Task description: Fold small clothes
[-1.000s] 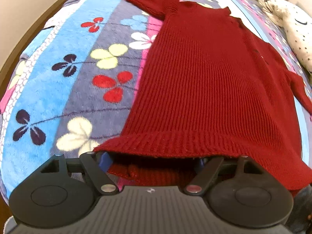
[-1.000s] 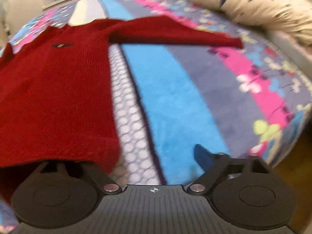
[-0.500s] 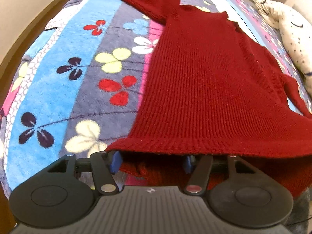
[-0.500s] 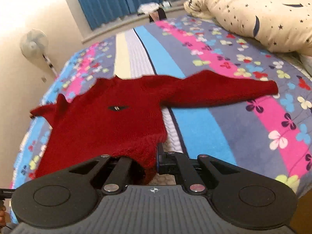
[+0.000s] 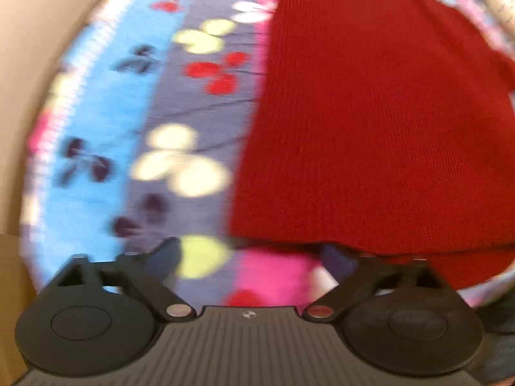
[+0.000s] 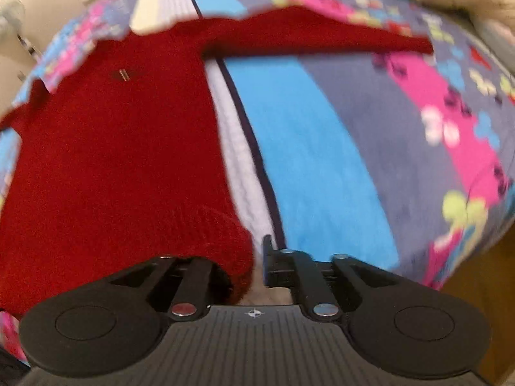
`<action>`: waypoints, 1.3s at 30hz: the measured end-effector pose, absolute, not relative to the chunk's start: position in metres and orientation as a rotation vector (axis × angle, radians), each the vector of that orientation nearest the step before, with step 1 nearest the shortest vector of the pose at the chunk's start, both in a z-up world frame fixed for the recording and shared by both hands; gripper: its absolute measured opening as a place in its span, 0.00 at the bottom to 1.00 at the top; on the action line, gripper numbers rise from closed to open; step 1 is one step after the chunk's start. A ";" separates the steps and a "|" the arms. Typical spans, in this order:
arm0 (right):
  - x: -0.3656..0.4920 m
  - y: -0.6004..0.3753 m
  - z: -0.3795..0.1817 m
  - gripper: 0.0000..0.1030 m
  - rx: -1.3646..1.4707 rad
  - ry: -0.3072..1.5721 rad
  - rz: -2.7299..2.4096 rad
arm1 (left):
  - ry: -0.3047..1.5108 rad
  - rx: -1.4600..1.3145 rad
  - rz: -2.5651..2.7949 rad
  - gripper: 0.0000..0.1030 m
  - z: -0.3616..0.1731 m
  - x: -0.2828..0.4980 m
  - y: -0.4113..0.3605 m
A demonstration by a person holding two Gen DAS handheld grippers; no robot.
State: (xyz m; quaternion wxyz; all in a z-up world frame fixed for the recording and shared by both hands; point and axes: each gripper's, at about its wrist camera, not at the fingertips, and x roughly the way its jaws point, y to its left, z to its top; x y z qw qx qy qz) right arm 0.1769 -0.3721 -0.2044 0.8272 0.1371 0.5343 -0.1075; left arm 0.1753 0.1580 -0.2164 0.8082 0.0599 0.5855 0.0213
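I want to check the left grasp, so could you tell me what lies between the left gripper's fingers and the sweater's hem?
In the left wrist view, only bare floral blanket shows between the open left gripper and the red sweater.

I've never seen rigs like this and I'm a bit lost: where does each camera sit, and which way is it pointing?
Left wrist: rides the left gripper, looking along its spread fingers at the red sweater on the floral blanket.
Right wrist: rides the right gripper, fingers close around the sweater's hem corner, facing its outstretched sleeve.
Shared: sweater and blanket.
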 end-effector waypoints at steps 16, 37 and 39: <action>0.162 -0.368 -0.218 0.53 0.408 1.119 -0.191 | 1.102 -0.046 -0.013 0.14 -0.213 0.188 0.173; 0.123 -0.370 -0.131 0.05 -0.143 0.993 -0.078 | 1.065 0.072 0.002 0.03 -0.158 0.104 0.165; 0.124 -0.374 -0.169 0.17 -0.159 1.156 -0.100 | 1.116 0.067 0.019 0.24 -0.172 0.103 0.164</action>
